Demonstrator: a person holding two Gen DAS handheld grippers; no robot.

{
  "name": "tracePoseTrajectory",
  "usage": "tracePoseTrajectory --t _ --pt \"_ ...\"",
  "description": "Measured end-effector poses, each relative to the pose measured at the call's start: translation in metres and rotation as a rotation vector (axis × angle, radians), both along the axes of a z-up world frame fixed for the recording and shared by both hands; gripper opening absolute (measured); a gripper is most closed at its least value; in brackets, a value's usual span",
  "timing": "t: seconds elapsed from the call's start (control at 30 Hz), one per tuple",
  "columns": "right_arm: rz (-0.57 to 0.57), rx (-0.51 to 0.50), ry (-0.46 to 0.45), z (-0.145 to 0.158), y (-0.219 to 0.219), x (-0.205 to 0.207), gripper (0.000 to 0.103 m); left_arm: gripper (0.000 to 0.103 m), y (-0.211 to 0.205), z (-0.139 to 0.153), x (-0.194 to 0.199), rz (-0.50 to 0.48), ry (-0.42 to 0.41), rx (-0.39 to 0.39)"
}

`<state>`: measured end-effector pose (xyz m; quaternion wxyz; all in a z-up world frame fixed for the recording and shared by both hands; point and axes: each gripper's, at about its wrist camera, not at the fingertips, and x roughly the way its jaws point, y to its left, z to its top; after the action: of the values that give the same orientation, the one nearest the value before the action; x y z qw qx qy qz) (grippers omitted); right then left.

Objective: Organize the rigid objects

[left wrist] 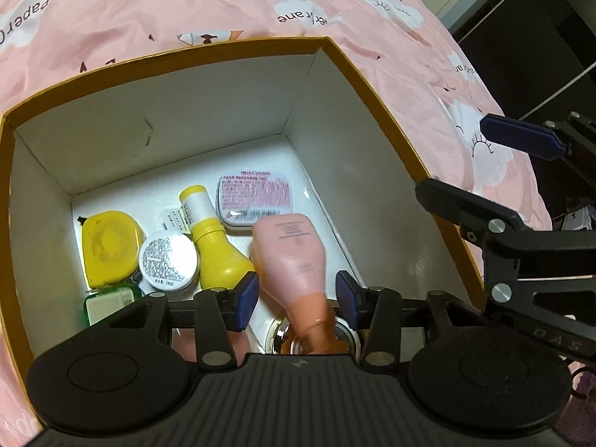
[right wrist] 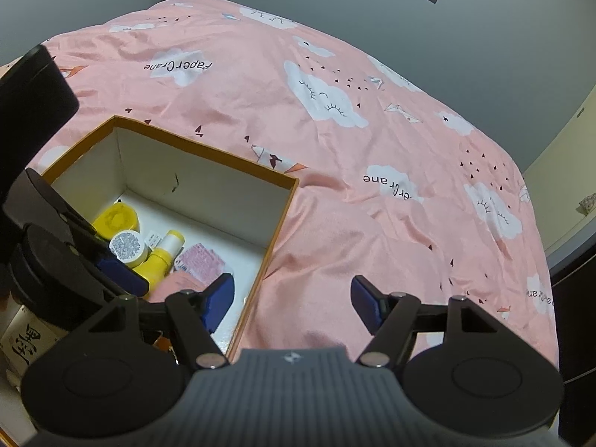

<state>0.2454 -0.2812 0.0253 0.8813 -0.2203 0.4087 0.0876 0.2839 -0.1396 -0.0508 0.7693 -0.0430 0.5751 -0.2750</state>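
Observation:
An orange-rimmed cardboard box point(left wrist: 357, 85) with white walls stands on the bed. On its floor lie a yellow round case point(left wrist: 110, 247), a white jar point(left wrist: 167, 257), a yellow bottle point(left wrist: 216, 246), a pink-labelled tin point(left wrist: 255, 195) and a green item point(left wrist: 108, 303). A pink bottle point(left wrist: 294, 249) lies tilted between the blue pads of my left gripper point(left wrist: 297, 298), its orange cap end blurred over a metal-rimmed round tin point(left wrist: 350, 335). Gaps show on both sides, so the jaws are open. My right gripper point(right wrist: 294, 303) is open and holds nothing, beside the box's right wall point(right wrist: 275, 234).
The pink cloud-print bedspread point(right wrist: 372, 205) spreads wide to the right and behind the box. Dark furniture point(left wrist: 540, 37) stands past the bed's edge. A white carton with black characters point(right wrist: 26, 346) sits at the lower left of the right wrist view.

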Motion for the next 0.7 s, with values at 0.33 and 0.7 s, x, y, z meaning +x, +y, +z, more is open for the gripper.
tracePoseTrajectory --t 0.33,0.7 --pt "0.004 0.012 -0.027 0.016 0.005 -0.017 0.074 0.057 0.026 0.048 -0.029 0.016 -0.17 0.003" --pt "0.054 0.193 -0.062 0.049 0.035 -0.075 0.092 0.06 0.093 0.136 -0.126 0.165 -0.695 0.073"
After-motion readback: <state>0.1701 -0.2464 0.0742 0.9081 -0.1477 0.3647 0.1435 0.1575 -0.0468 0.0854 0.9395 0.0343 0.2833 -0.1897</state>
